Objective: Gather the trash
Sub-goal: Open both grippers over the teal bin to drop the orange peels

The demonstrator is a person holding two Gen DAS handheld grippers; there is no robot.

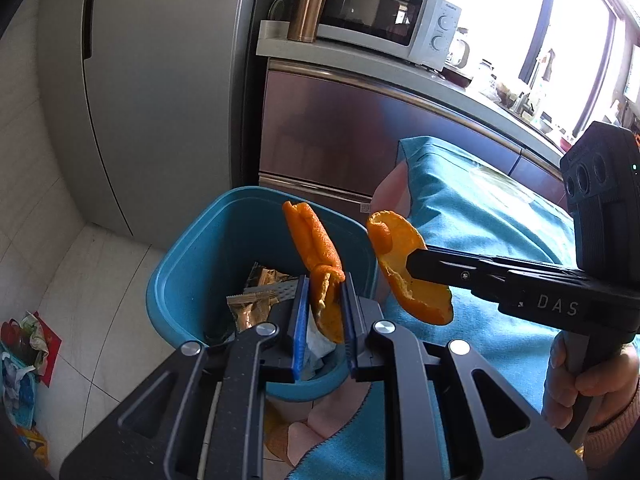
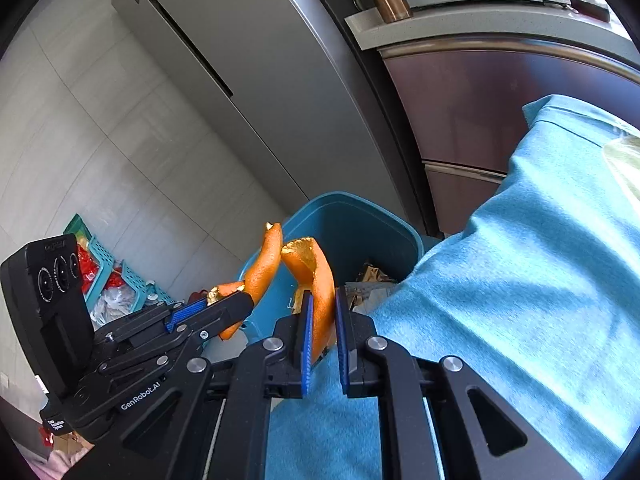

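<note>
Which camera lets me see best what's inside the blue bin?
The left wrist view. It looks down into the blue bin, so the shiny wrappers at the bottom show clearly. The right wrist view sees the bin from the side; the blue cloth and orange peel hide most of the inside.

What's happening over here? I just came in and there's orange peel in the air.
A person is clearing trash with a handheld tool in each hand. The left tool is clamped on one piece of orange peel, and the right tool grips a second piece of peel. Both peels hang at the blue bin, which stands beside a table draped in a blue cloth and already holds some wrappers. Neither peel has been dropped yet.
</note>
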